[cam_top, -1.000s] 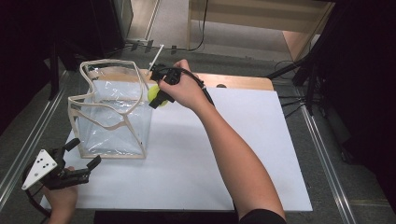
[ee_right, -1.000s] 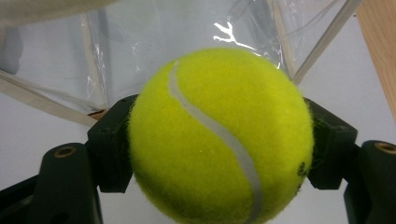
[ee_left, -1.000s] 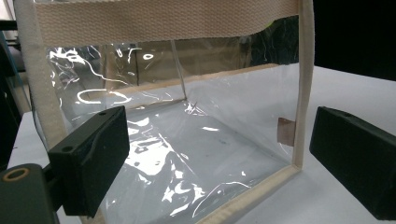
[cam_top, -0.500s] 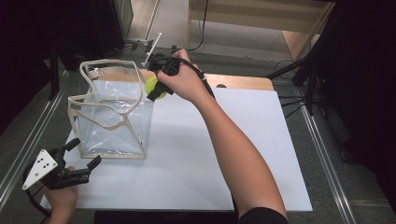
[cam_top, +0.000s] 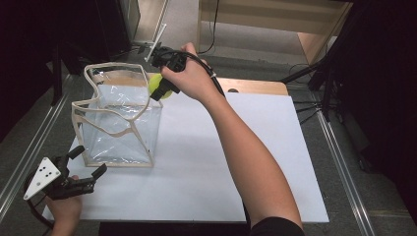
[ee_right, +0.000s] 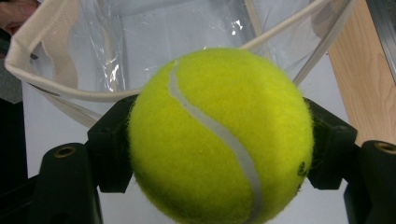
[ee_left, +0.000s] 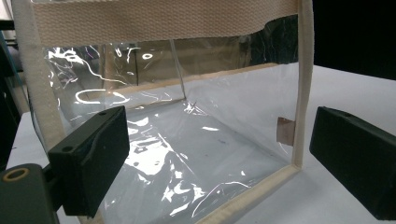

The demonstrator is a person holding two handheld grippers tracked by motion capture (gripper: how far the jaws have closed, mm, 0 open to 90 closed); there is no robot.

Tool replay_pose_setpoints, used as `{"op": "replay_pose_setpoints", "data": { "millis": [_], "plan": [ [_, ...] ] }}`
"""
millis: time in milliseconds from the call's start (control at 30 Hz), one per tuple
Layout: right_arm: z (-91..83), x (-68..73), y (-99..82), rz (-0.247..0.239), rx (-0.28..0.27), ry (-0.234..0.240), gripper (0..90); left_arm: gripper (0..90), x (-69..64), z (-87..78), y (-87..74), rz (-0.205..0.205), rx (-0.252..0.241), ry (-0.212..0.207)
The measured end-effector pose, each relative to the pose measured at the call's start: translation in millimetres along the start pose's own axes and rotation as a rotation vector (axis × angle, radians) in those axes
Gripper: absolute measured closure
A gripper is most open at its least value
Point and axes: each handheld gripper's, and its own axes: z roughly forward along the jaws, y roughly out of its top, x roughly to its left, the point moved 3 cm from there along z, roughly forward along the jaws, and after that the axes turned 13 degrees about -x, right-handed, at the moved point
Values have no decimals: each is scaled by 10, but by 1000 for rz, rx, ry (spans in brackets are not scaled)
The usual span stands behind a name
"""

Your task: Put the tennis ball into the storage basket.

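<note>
We see a white table (cam_top: pixel 206 162) with a bare wooden strip (cam_top: pixel 255 86) along its far edge. Metal rails run down the grey floor (cam_top: pixel 339 219) on either side, one at the left (cam_top: pixel 29 152) and one at the right (cam_top: pixel 342 167). Black cables (cam_top: pixel 305 105) lie just right of the table. A wooden cabinet (cam_top: pixel 275 19) stands well behind it.

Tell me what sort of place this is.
Probably a lab or workshop rigged for recording, not a home: a white work table with metal rails alongside, cables trailing on the floor, and a person working a hand-held right gripper and left gripper.
</note>
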Motion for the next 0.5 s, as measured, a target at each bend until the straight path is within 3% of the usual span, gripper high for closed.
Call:
{"op": "replay_pose_setpoints", "data": {
  "millis": [167, 500],
  "plan": [
    [-73, 23, 96, -21, -1, -4, 239, 53, 1, 1, 0, 0, 3, -1],
    [-59, 83, 212, -35, -5, 3, 238, 54, 1, 1, 0, 1, 4, 1]
  ]
}}
